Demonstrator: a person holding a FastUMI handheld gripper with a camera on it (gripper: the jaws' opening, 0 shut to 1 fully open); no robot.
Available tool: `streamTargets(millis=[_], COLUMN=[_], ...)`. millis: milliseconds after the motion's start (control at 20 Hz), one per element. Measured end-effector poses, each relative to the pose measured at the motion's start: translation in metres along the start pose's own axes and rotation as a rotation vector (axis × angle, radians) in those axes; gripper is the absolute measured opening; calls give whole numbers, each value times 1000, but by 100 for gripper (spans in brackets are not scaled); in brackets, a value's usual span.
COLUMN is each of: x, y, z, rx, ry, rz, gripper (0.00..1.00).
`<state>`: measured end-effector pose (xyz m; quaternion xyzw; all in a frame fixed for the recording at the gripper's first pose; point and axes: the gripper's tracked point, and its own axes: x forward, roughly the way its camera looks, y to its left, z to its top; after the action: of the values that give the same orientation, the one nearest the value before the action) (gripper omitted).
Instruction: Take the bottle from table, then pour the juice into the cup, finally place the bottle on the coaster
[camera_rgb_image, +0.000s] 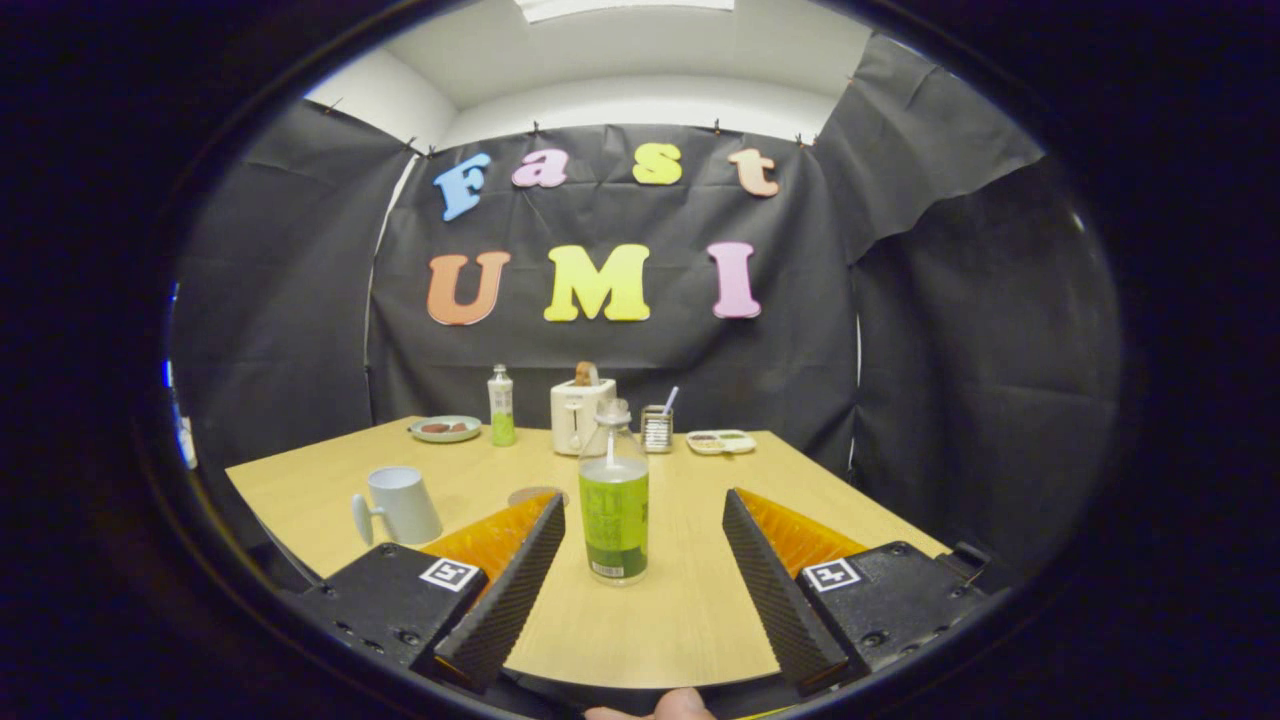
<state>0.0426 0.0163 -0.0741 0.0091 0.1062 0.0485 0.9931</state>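
Staged booth, not real kitchen: black cloth wall (620, 360) pinned up on all sides, white room wall (640, 105) showing above cloth. Wooden table (690, 610) set like breakfast corner: toaster (580, 415), plate (445, 429), tray (721, 441), mug (400, 505), bottle (613, 497).
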Motion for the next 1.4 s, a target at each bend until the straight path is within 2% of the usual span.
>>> streamTargets(millis=[100,350,500,700,1200,1300,1400], x=[11,40,59,84,134,139,141], y=[9,17,15,24,26,26,25], z=[-6,-22,-26,-39,-46,-45,-40], rx=[2,23,15,-25,10,28,23], ry=[25,79,87,147,227,232,216], rz=[38,69,42,48,-12,-22,-45], gripper=[100,100,100,100,100,98,89])
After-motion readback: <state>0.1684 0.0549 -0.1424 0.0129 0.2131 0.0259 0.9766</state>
